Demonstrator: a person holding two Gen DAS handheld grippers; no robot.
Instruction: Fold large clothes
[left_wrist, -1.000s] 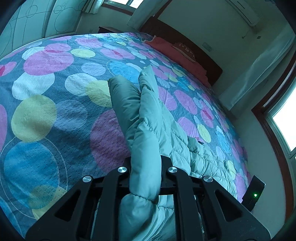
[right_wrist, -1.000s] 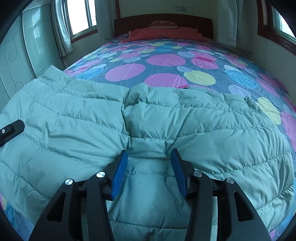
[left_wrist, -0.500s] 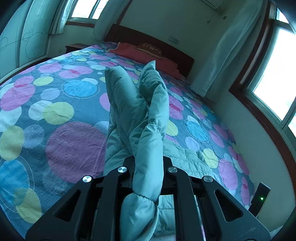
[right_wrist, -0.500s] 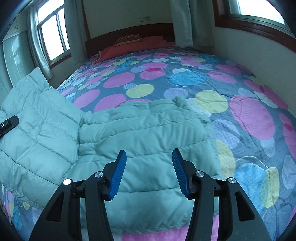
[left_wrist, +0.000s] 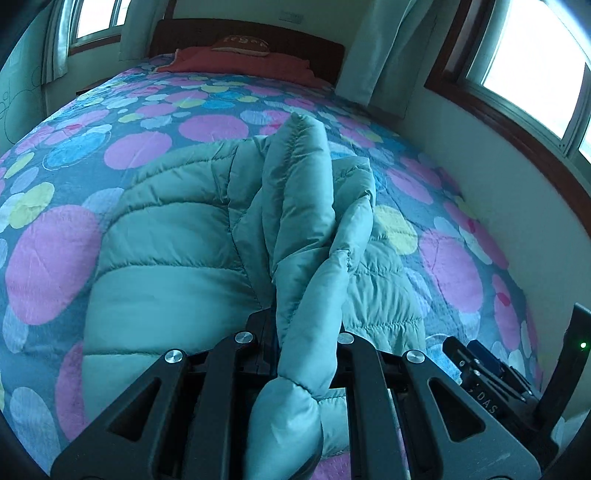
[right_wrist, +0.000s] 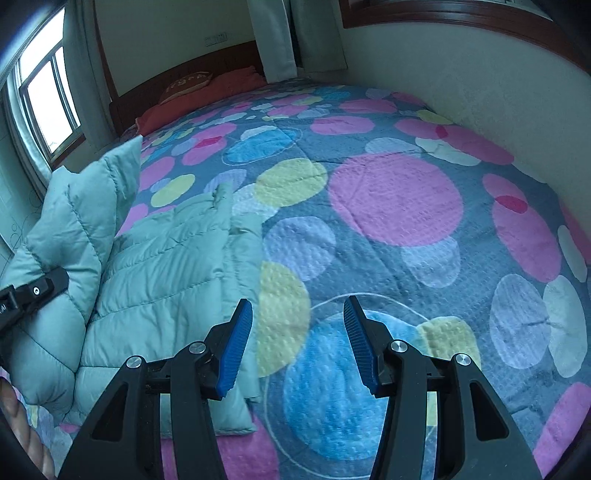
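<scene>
A teal quilted down jacket (left_wrist: 173, 254) lies on the bed with the coloured-circle bedspread (left_wrist: 51, 258). My left gripper (left_wrist: 306, 332) is shut on a bunched fold of the jacket and holds it raised over the jacket's body. In the right wrist view the jacket (right_wrist: 166, 273) lies at the left, with the lifted fold (right_wrist: 70, 221) in the left gripper (right_wrist: 33, 291). My right gripper (right_wrist: 297, 339) is open and empty, over the bedspread (right_wrist: 395, 199) just right of the jacket's edge. It also shows in the left wrist view (left_wrist: 491, 380) at the lower right.
A red pillow and blanket (left_wrist: 240, 61) lie at the wooden headboard (left_wrist: 247, 35). A wall with a window (left_wrist: 532, 48) and curtain runs along the bed's right side. Another window (right_wrist: 48, 107) is on the left.
My left gripper has carried the pinched fold over the jacket's body toward the right side. My right gripper has swung right, off the jacket and over the bedspread, still open.
</scene>
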